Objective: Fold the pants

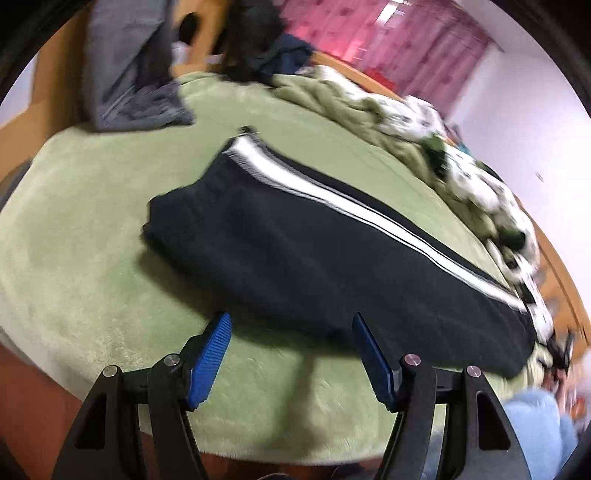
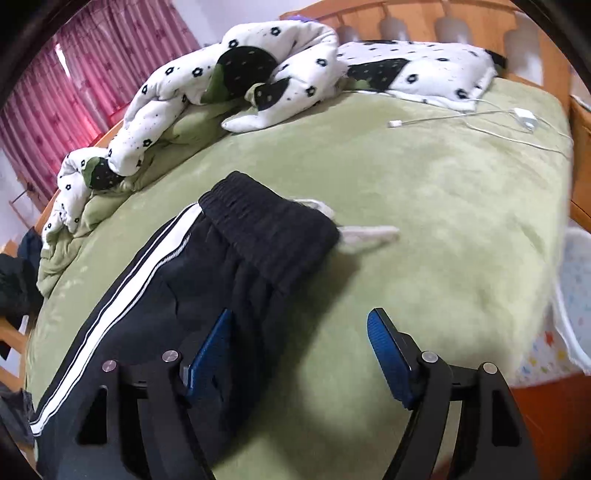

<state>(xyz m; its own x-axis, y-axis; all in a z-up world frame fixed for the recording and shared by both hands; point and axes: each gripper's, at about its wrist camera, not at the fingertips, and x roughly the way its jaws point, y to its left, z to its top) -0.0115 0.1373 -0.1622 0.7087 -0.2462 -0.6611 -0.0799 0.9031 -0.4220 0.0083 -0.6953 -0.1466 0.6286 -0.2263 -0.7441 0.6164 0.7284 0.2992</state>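
Black track pants (image 1: 295,243) with white side stripes lie flat on the green bed cover (image 1: 92,240), legs together. In the left wrist view the cuff end is at the upper left and the pants run to the lower right. My left gripper (image 1: 291,325) is open and empty, hovering at the near edge of the pants. In the right wrist view the pants (image 2: 177,295) show their ribbed waistband (image 2: 269,229) with a white drawstring (image 2: 369,234). My right gripper (image 2: 299,321) is open and empty, its left finger over the hip area below the waistband.
A white flowered quilt (image 2: 207,92) is bunched along the far side of the bed. A white charger and cable (image 2: 524,118) lie near the wooden headboard (image 2: 443,22). Grey clothing (image 1: 129,74) hangs at the foot end. Pink curtains (image 2: 92,74) are behind.
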